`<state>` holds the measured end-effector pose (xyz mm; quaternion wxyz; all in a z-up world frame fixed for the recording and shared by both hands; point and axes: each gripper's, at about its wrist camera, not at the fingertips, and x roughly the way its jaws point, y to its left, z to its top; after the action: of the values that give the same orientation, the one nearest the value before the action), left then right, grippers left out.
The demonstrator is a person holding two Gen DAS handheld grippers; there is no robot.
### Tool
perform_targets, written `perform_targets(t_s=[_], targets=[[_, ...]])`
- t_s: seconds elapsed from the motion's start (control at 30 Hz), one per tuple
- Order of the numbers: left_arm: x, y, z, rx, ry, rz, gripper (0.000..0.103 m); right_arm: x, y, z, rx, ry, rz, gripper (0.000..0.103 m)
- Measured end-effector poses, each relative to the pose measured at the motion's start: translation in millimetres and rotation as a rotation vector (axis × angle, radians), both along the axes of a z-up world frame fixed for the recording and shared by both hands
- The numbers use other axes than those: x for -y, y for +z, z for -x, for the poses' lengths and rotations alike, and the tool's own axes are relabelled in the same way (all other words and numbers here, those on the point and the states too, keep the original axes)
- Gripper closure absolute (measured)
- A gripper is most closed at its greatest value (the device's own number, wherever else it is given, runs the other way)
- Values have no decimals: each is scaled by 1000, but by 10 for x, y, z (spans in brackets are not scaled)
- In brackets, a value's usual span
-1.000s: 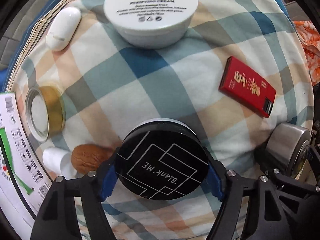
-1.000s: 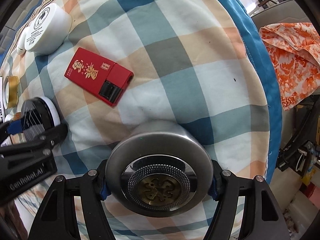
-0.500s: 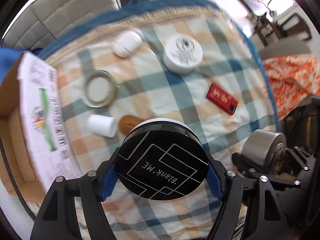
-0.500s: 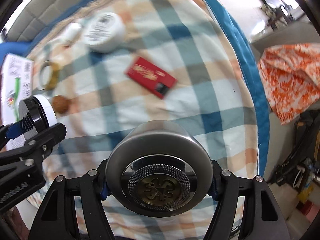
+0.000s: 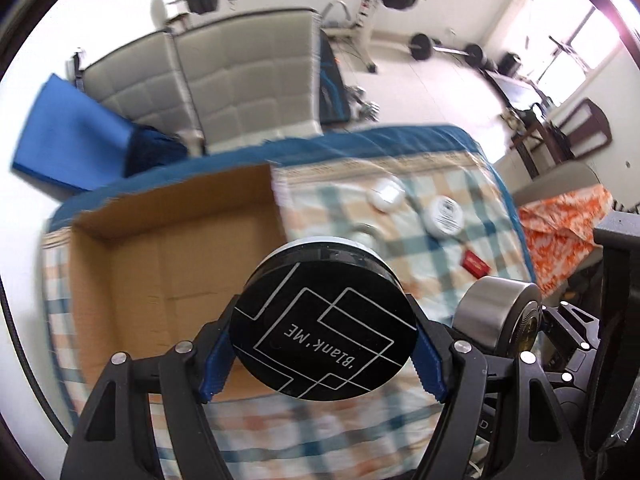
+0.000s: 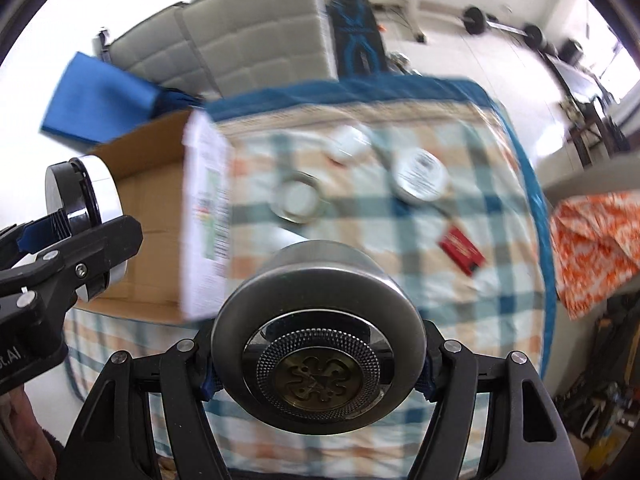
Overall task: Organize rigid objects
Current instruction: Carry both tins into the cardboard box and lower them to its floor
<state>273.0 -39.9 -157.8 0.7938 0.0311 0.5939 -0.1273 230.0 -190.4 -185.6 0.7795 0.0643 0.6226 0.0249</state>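
We hold two round containers above the checked cloth (image 6: 460, 280), one in each gripper.

1. Left gripper (image 5: 324, 334): its blue pads (image 5: 218, 364) pinch the black compact (image 5: 324, 332) by the rim, lid face toward the camera. The compact hangs over the near right corner of the open cardboard box (image 5: 160, 272), clear of the box floor.
2. Right gripper (image 6: 318, 368): it clamps the silver metal jar (image 6: 318, 336) across its sides, with the embossed round face toward the lens. The jar sits above the cloth, just right of the box's printed white side flap (image 6: 206, 216).
3. In the left wrist view the jar appears at the right edge, beside the compact and apart from it.

Items resting on the cloth, well apart from both grippers:
- white cream jar (image 6: 420, 176);
- red flat box (image 6: 462, 246), right of centre;
- tape roll (image 6: 298, 200), near the box flap;
- a small white object (image 6: 348, 142) at the far side; motion blur is heavy here, so we take it for a case or lid only tentatively.
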Motion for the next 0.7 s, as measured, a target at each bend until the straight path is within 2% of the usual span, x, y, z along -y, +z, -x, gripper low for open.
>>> perform_targets(t_s=[0.13, 0.37, 0.5, 0.7], targets=[[-531, 77, -121, 25, 51, -29, 30, -628, 129, -162, 30, 54, -11, 30], [-1192, 24, -272, 22, 122, -42, 30, -1447, 88, -444, 26, 114, -6, 30], [-1487, -32, -363, 6, 144, -39, 30, -1730, 17, -585, 18, 125, 14, 30], [-1667, -311, -561, -31, 171, -20, 30, -1976, -208, -843, -11, 113, 31, 30]])
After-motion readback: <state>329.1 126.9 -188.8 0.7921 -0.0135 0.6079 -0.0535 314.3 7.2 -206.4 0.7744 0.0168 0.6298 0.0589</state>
